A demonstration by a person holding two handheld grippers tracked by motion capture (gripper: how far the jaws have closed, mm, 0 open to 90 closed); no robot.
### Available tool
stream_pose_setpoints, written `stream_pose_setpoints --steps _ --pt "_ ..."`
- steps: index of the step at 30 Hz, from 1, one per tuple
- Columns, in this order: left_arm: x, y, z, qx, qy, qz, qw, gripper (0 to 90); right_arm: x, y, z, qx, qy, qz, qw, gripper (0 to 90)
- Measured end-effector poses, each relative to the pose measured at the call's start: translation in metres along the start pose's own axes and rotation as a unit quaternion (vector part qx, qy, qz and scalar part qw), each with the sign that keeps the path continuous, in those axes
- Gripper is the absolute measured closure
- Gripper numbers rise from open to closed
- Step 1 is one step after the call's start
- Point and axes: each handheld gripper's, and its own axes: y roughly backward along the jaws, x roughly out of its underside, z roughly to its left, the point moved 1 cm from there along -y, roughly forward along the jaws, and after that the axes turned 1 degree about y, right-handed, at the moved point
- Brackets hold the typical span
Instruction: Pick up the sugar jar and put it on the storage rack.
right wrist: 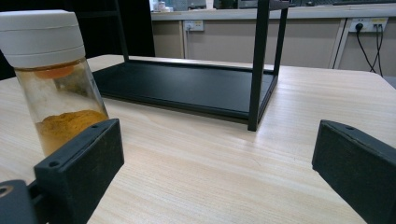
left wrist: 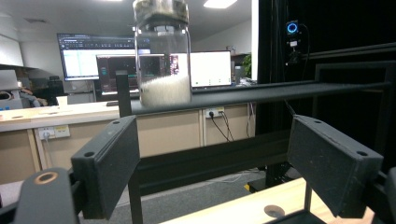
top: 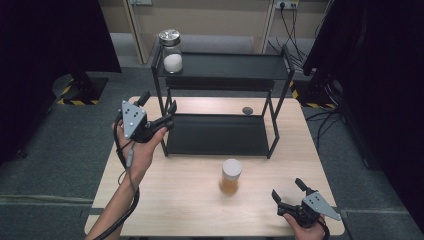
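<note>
The glass jar (top: 172,52) with a metal lid and white grains in its bottom stands upright on the left end of the top shelf of the black metal rack (top: 220,100), near its left front post. In the left gripper view the jar (left wrist: 162,51) rises above the shelf edge, clear-walled and round, the grains heaped low inside; it stands beyond the jaws and higher than them, not between them, with the shelf edge and a post of the rack in front of it. The left gripper (top: 167,116) hangs just left of the rack beside that post, below the top shelf, its flat black jaws well apart with nothing between them. On the pale wooden table (top: 150,200) in front of the rack stands a second jar (top: 230,175), clear, with a white cap and orange-brown powder at the bottom. The right gripper (top: 289,191) sits near the table's front right corner, well right of the rack's front edge, jaws wide apart and empty; the powder jar (right wrist: 51,79) stands just beyond its left jaw, untouched
</note>
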Motion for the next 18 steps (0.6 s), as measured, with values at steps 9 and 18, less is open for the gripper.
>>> stream_pose_setpoints --steps 9,18 --pt "0.026 0.013 -0.001 0.006 0.004 0.014 0.9999 15.9 -0.001 0.0 0.001 0.001 0.001 0.002 1.0 2.5" --pt "0.054 0.023 -0.001 0.009 0.024 0.026 0.9993 15.6 0.0 0.0 0.001 -0.001 0.0 0.001 1.0 2.5"
